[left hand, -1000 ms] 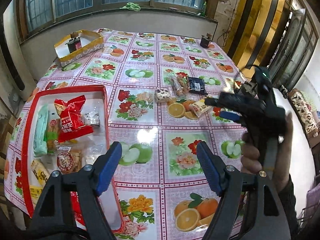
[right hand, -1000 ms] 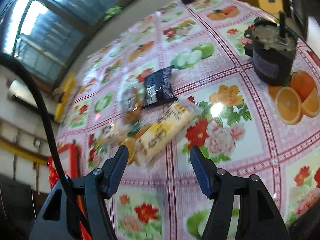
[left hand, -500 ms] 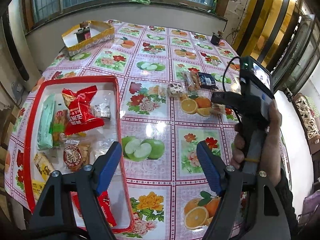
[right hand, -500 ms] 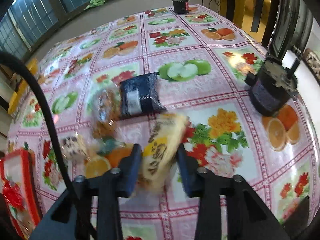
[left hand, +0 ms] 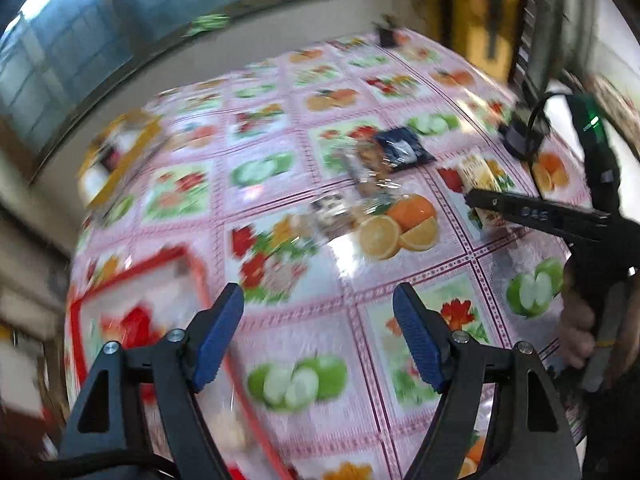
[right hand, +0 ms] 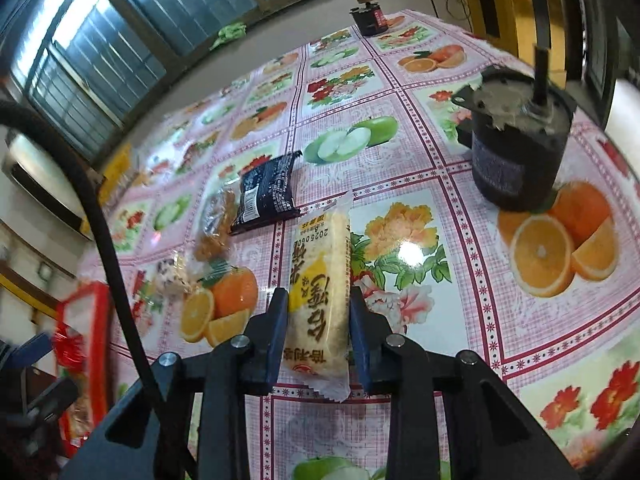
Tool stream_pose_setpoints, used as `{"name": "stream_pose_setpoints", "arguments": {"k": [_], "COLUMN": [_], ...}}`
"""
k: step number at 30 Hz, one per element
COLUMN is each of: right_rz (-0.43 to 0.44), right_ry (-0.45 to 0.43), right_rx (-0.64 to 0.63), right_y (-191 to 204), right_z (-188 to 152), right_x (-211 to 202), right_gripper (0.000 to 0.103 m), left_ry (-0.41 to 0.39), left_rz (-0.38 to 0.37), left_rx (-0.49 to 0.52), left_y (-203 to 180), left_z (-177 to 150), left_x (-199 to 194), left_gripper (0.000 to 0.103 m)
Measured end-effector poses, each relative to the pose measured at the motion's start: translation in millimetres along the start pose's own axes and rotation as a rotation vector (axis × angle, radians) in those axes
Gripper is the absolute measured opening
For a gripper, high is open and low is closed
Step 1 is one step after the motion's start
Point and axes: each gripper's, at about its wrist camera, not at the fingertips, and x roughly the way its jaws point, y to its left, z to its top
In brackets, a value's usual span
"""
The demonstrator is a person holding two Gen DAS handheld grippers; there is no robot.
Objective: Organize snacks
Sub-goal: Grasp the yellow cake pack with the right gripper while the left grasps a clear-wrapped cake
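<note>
My right gripper (right hand: 319,304) is shut on a long yellow snack packet (right hand: 320,276) just above the fruit-print tablecloth; it also shows at the right of the left wrist view (left hand: 482,192). A black packet (right hand: 268,192), a clear packet of brown snacks (right hand: 214,220) and a small speckled snack (right hand: 170,278) lie behind it. My left gripper (left hand: 318,320) is open and empty above the table, right of the red tray (left hand: 82,304) that holds red packets. The left wrist view is blurred.
A black cylindrical device (right hand: 518,144) stands at the right near the table edge. A small dark jar (right hand: 368,16) stands at the far end. A yellow box (left hand: 116,156) sits at the far left. Windows run behind the table.
My right gripper has closed on the yellow packet and holds it lengthwise. My left gripper has swung right, away from the red tray, toward the loose snacks.
</note>
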Motion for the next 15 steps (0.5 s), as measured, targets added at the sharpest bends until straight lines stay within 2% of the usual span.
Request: {"name": "stream_pose_setpoints", "arguments": {"k": [3,5,7,11,13,15], "right_rz": [0.016,0.017,0.015,0.006,0.006,0.009], "right_ry": [0.002,0.004,0.006,0.009,0.012,0.014], "right_rx": [0.021,0.027,0.030,0.025,0.027,0.030], "right_y": [-2.8,-2.4,-1.1,-0.6,-2.1,-2.8], "right_z": [-0.6,-0.7,-0.6,-0.5,0.1,0.6], "right_x": [-3.3,-4.0,-4.4,-3.7,-2.6,-2.3], "right_gripper": [0.029,0.029,0.029,0.029,0.029,0.029], "left_ry": [0.042,0.083,0.091,0.093,0.075,0.068], "left_rz": [-0.026,0.017,0.060,0.060,0.026,0.015], "left_rx": [0.112,0.241,0.299,0.286,0.308,0.332], "left_y": [-2.2,-9.1,-11.2,-5.9,-9.7,-16.0], "left_z": [19.7,28.6,35.3,51.5,54.2,54.7], "left_x": [33.7,62.8,83.9,106.8,109.6,114.5], "left_gripper": [0.077,0.077,0.078,0.077,0.077,0.071]}}
